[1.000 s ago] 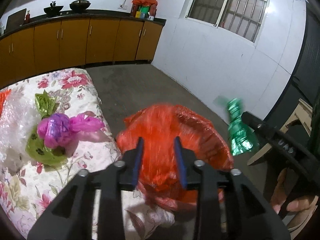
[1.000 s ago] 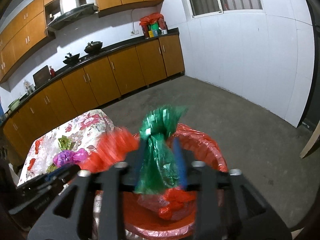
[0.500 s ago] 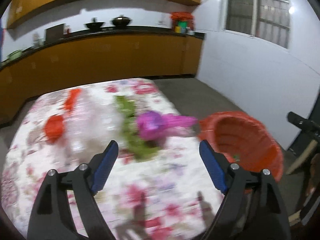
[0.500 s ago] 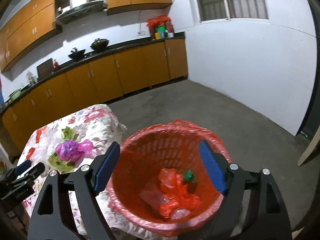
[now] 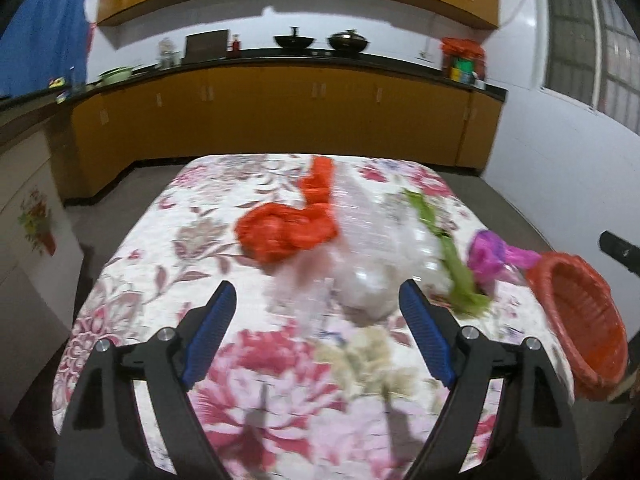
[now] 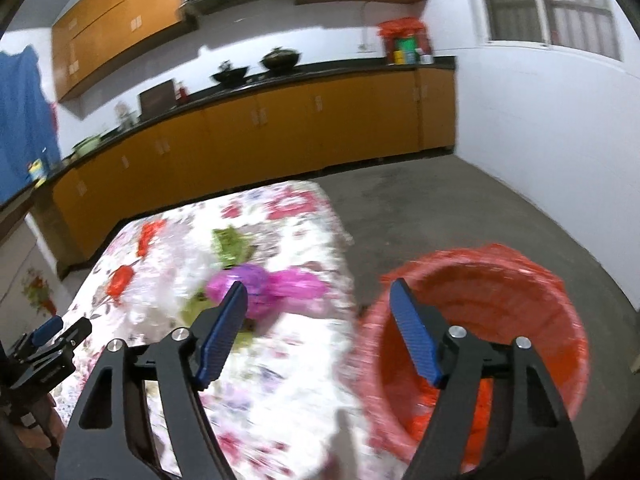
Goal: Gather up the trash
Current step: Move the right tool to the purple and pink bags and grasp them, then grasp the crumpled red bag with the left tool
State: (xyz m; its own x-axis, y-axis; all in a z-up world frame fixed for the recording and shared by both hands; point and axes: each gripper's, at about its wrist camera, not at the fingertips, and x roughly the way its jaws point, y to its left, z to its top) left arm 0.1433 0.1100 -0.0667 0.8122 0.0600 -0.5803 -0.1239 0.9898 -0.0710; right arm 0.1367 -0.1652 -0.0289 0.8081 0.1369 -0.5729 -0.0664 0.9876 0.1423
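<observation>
My left gripper (image 5: 316, 300) is open and empty above the near part of the floral table (image 5: 168, 280). Ahead of it lie a red plastic wad (image 5: 284, 232), a clear crumpled plastic bag (image 5: 372, 256), a green wrapper (image 5: 456, 268) and a purple wad (image 5: 488, 248). The red trash basket (image 5: 580, 320) stands off the table's right edge. My right gripper (image 6: 318, 300) is open and empty, between the purple wad (image 6: 256, 284) and the basket (image 6: 492, 304). Red trash lies in the basket's bottom.
Orange cabinets (image 5: 280, 116) with a dark counter run along the far wall, with pots on top. Grey floor (image 6: 440, 208) lies right of the table. My left gripper (image 6: 48, 344) shows at the right wrist view's left edge.
My right gripper opened and let the green wad fall into the basket, then swung left toward the table. My left gripper opened, let go of the basket's red bag and turned to face the table.
</observation>
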